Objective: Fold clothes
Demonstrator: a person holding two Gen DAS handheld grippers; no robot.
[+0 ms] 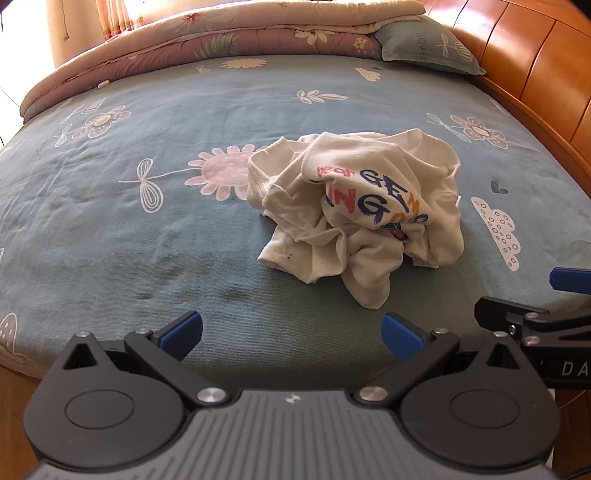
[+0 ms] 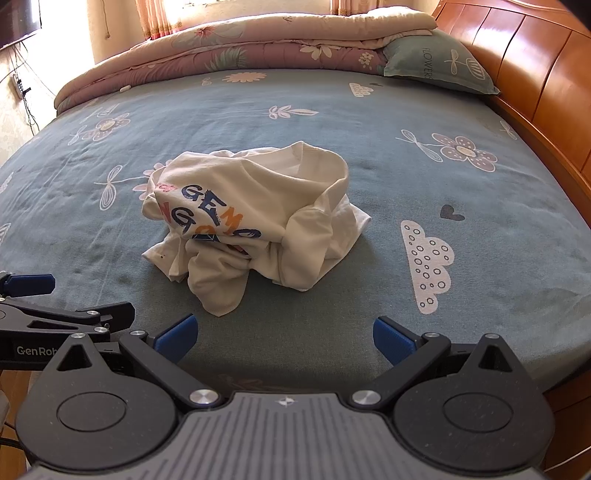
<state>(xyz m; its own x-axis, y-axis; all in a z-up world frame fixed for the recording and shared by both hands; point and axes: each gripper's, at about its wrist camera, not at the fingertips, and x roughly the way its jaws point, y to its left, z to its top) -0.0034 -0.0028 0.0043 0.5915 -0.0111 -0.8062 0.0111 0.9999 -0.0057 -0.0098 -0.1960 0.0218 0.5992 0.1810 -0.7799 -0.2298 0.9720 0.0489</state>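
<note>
1. Two handheld grippers hover side by side over the near edge of a bed (image 1: pixel 147 229), both pointing toward the far side.
2. Left gripper (image 1: pixel 291 332), seen from its own camera: its black arms end in blue fingertips (image 1: pixel 183 328), and the jaws are spread wide with nothing between them.
3. Right gripper (image 2: pixel 282 336), seen from its own camera: blue fingertips (image 2: pixel 177 334) likewise spread wide, holding nothing.
4. Each gripper shows at the edge of the other's view: the right one at the right edge of the left camera, the left one at the left edge of the right camera.
5. One white T-shirt (image 1: pixel 362 206) lies crumpled in a heap near the middle of the bed, beyond both grippers and apart from them. Colourful printed letters in navy, red and orange show on a bunched fold facing the cameras.
6. The bed is covered by a blue-green sheet printed with pink flowers, white clouds and small hearts.
7. On the far side of the bed, a folded pink floral quilt (image 2: pixel 240 48) runs across the sheet.
8. At the far right, a green pillow (image 2: pixel 439 62) rests against a glossy wooden headboard (image 2: pixel 528 74), which curves along the right side.
9. Bright daylight comes through curtains (image 2: pixel 162 14) at the far left.
</note>
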